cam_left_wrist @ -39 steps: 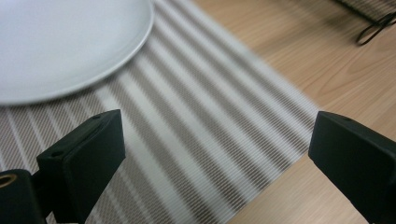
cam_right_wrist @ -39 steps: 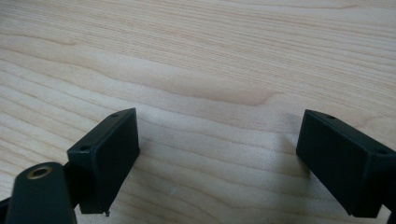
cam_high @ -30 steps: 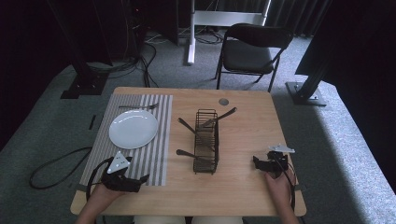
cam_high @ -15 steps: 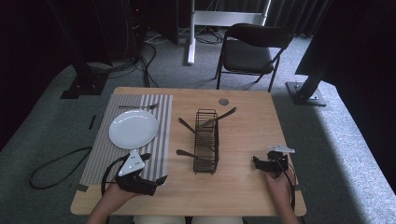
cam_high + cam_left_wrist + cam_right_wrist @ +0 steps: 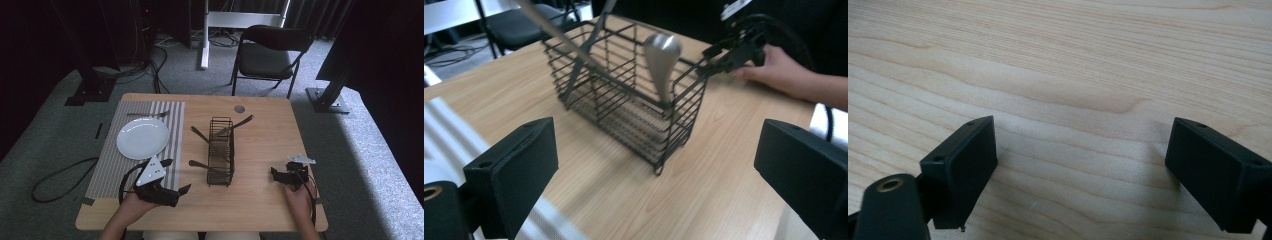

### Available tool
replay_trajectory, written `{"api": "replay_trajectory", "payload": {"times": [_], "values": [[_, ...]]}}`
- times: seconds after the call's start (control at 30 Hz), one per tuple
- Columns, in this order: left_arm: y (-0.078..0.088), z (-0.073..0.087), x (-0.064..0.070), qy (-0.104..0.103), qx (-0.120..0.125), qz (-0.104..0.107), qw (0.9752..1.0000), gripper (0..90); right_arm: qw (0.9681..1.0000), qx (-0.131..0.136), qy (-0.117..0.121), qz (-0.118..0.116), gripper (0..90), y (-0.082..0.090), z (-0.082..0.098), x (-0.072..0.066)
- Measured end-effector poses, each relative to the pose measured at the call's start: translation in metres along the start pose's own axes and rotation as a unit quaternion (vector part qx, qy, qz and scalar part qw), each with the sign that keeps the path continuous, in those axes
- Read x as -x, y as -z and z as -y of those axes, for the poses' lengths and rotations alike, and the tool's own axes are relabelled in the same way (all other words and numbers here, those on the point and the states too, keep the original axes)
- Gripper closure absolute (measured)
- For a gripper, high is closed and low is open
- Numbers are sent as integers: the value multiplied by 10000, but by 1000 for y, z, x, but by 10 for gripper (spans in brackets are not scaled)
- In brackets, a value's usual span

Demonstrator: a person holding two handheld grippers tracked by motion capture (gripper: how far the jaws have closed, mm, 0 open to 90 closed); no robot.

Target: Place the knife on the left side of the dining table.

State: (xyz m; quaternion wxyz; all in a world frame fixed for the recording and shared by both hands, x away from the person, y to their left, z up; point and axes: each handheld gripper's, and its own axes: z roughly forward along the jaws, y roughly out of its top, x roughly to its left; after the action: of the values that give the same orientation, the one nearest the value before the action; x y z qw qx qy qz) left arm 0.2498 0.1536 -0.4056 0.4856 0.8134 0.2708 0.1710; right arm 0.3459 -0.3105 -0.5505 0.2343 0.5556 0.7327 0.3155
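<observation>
Left tool [image 5: 175, 192] has swung right off the grey striped placemat [image 5: 120, 150], jaws wide and empty, toward the black wire cutlery basket [image 5: 220, 150] lengthwise mid-table [image 5: 260, 200], nearer it than the wide-open right tool [image 5: 278, 174].

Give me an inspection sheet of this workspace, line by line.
Surface: wooden table, striped placemat at its left.
Job's things: wire basket holding cutlery; white plate and a fork on the placemat.
Clutter: small round disc near the far edge.
Grippers: left gripper open, facing the basket; right gripper open, low over bare wood.
Cables: black cable on the carpet at left.
Surroundings: folding chair, dark stands.
</observation>
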Motion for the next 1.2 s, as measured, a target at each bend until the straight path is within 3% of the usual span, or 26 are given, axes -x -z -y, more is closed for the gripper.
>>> {"api": "replay_trajectory", "payload": {"times": [0.17, 0.33, 0.4, 0.5, 0.73, 0.8, 0.93, 1.03, 1.13, 1.2], "values": [[-12, -13, 4, 51, 62, -236, 9997, 61, 10000, -2, -2, 1, 123, 0, 0, 0], [-20, -18, 5, 128, 45, -317, 9994, 62, 10000, -3, -3, 3, 123, 0, 0, 0], [-22, -19, 6, 179, 153, -374, 9990, 146, 10000, -2, 1, 2, 123, 0, 0, 0], [-25, -18, 8, 350, 310, -342, 9983, 170, 10000, 0, 3, 2, 123, 0, 0, 0], [-28, -12, 8, 498, 660, -264, 9962, 498, 10000, 0, -5, 2, 123, 0, 0, 0], [-28, -7, 8, 689, 782, -205, 9943, 558, 10000, 0, -11, 3, 123, 0, 0, 0], [-28, -5, 8, 812, 828, -286, 9928, 685, 10000, 0, -9, 6, 123, 0, 0, 0], [-28, -5, 9, 816, 851, -227, 9928, 739, 10000, -1, -12, 8, 123, 0, 0, 0], [-29, -7, 11, 749, 820, -308, 9933, 745, 10000, -1, -16, 8, 123, 0, 0, 0], [-31, -12, 12, 834, 799, -325, 9928, 749, 10000, -4, -19, 7, 123, 0, 0, 0]]}}
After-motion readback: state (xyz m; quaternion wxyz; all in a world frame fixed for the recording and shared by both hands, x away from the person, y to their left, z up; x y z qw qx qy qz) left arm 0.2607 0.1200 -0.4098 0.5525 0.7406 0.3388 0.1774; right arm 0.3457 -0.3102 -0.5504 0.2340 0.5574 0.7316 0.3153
